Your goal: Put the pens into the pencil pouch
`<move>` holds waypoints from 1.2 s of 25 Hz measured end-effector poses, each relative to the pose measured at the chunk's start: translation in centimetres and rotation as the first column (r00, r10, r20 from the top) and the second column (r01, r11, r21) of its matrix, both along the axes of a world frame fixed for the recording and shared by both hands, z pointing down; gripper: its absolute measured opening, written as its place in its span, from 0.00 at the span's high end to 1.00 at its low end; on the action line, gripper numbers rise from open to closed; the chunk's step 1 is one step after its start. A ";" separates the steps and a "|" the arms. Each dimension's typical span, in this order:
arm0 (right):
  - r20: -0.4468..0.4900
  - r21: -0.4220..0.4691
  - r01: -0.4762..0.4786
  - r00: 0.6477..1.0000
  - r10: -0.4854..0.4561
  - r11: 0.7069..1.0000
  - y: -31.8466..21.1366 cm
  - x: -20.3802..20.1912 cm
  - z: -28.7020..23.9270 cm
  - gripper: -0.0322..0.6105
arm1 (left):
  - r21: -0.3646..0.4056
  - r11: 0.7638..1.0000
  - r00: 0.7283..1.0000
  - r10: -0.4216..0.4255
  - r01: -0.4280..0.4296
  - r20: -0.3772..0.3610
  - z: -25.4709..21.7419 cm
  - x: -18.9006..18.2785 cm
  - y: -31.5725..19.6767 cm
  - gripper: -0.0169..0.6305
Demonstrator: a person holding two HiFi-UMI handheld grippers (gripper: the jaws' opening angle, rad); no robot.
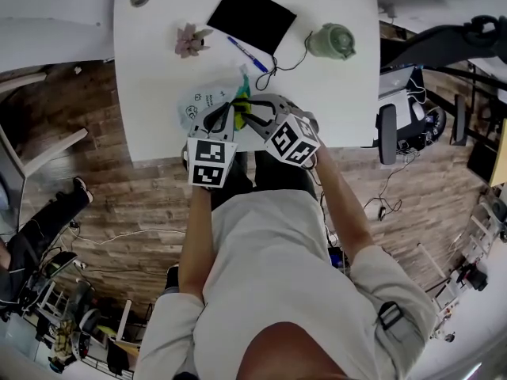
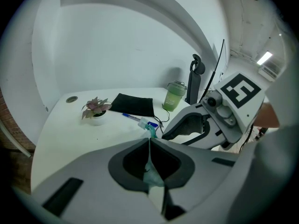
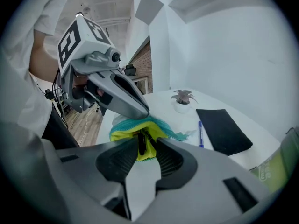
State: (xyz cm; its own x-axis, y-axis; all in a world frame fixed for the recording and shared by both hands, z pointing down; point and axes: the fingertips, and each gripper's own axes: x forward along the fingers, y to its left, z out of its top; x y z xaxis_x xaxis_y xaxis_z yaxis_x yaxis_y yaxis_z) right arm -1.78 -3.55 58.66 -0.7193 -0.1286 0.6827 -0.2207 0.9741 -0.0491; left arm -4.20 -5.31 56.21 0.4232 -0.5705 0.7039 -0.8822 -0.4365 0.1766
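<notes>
A teal pencil pouch (image 1: 204, 101) with yellow lining lies on the white table (image 1: 150, 77) near its front edge. My left gripper (image 1: 229, 108) is shut on the teal pouch edge (image 2: 152, 174), holding the mouth up. In the right gripper view the pouch (image 3: 122, 133) gapes, and a dark pen (image 3: 141, 144) stands in the mouth. My right gripper (image 3: 145, 143) sits at that mouth, its jaws a little apart around the pen's end without pressing on it. A blue pen (image 1: 248, 55) lies farther back on the table, beside a black flat case (image 1: 252, 18).
A small potted plant (image 1: 190, 39) stands at the back left and a green lidded jar (image 1: 331, 42) at the back right, with a black cable (image 1: 285, 66) running from it. The table's front edge is just below the grippers. An office chair (image 1: 386, 133) stands to the right.
</notes>
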 end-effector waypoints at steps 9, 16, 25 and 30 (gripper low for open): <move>-0.028 0.027 -0.136 0.990 0.136 0.990 -3.6 2.3 0.4 0.76 | -0.001 1.000 1.000 -0.013 0.013 0.006 0.3 -0.3 -1.2 0.97; -0.088 0.037 -0.212 0.973 0.215 0.976 -6.7 3.2 1.7 0.76 | -0.009 1.000 1.000 -0.015 0.016 0.016 0.6 -0.3 -2.1 0.97; -0.157 0.027 -0.255 0.954 0.256 0.966 -9.7 3.5 4.0 0.77 | -0.024 0.999 0.999 -0.032 0.033 0.017 1.1 -0.3 -3.0 0.97; -0.184 0.017 -0.249 0.951 0.248 0.968 -10.6 3.6 5.0 0.77 | -0.030 0.998 0.999 -0.049 0.049 0.020 1.4 -0.5 -3.4 0.97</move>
